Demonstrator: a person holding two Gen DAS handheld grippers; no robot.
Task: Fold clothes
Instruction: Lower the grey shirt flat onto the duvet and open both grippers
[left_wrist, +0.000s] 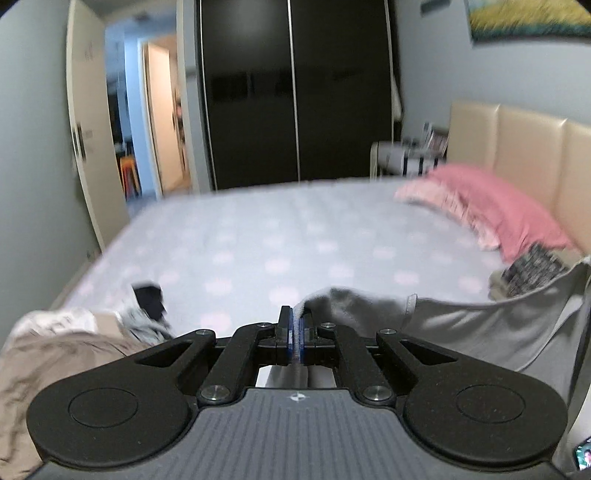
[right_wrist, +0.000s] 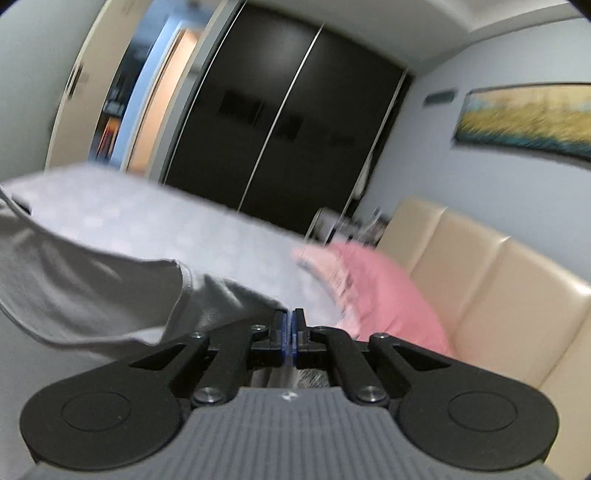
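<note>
The bed (left_wrist: 258, 236) lies bare across its middle and far side. A pile (left_wrist: 55, 343) crowds the near left, pillows (left_wrist: 491, 206) and headboard (left_wrist: 535, 147) block the right, and the grey garment (left_wrist: 461, 332) spans the near right.

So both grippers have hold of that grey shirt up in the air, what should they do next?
Probably lower it flat onto the bed. The left gripper and right gripper are each shut on the grey shirt, which hangs between them above the bare sheet.
</note>
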